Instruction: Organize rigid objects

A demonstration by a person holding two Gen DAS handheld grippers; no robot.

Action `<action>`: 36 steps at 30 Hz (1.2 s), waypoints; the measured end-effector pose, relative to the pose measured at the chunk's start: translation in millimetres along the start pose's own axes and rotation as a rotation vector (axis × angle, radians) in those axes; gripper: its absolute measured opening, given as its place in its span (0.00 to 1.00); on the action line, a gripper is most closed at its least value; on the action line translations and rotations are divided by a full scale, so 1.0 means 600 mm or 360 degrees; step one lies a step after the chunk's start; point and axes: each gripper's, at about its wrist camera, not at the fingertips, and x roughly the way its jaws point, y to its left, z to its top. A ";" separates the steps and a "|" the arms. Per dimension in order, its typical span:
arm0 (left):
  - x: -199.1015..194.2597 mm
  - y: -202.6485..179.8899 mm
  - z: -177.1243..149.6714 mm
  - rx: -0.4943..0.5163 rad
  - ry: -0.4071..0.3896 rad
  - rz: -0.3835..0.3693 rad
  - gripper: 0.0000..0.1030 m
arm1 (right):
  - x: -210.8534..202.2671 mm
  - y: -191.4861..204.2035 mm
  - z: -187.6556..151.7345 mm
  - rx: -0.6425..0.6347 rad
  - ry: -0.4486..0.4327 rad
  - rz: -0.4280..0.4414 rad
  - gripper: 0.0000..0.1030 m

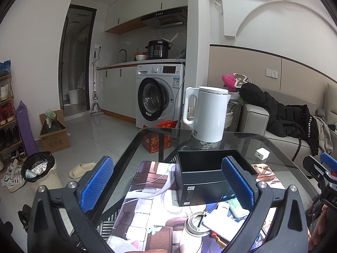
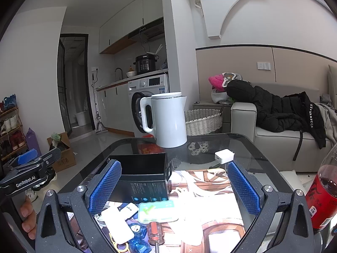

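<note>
- Right wrist view shows the open black box (image 2: pixel 145 175) upright on the glass table (image 2: pixel 248 143), with a green case (image 2: pixel 158 210), a screwdriver (image 2: pixel 155 233) and a white power bank (image 2: pixel 118 225) scattered just before it.
- Right gripper (image 2: pixel 174 187) hangs above them, fingers spread, holding nothing.
- Left gripper (image 1: pixel 168 181) is likewise spread wide and empty.
- White kettle (image 2: pixel 168 119) stands at the table's far edge, a white charger (image 2: pixel 224 156) nearby.

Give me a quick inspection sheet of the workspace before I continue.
Surface: glass table with printed illustrated mat.
Job's things: open black cardboard box on the mat; green-white flat case, white oblong device and orange-handled screwdriver lie before it.
Clutter: white electric kettle, white charger cube, red drink bottle.
Grippers: left gripper open, empty; right gripper open, empty.
Cables: thin white cable on the mat.
Surroundings: washing machine, sofa, woven basket.
</note>
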 end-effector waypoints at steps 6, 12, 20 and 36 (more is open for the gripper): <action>-0.001 0.001 0.000 -0.0001 -0.0004 0.0001 1.00 | 0.000 0.000 0.000 0.0002 -0.0001 0.0001 1.00; 0.000 0.000 0.001 -0.0001 0.0000 0.0006 1.00 | 0.000 0.000 0.000 0.0003 0.0000 0.0001 1.00; 0.018 -0.018 -0.012 0.0024 0.0135 -0.0036 1.00 | -0.001 -0.003 0.002 0.0018 0.0000 -0.0004 1.00; 0.115 -0.057 -0.053 0.0079 0.0688 -0.0093 0.97 | 0.080 -0.024 -0.004 0.0002 0.0382 0.0022 0.83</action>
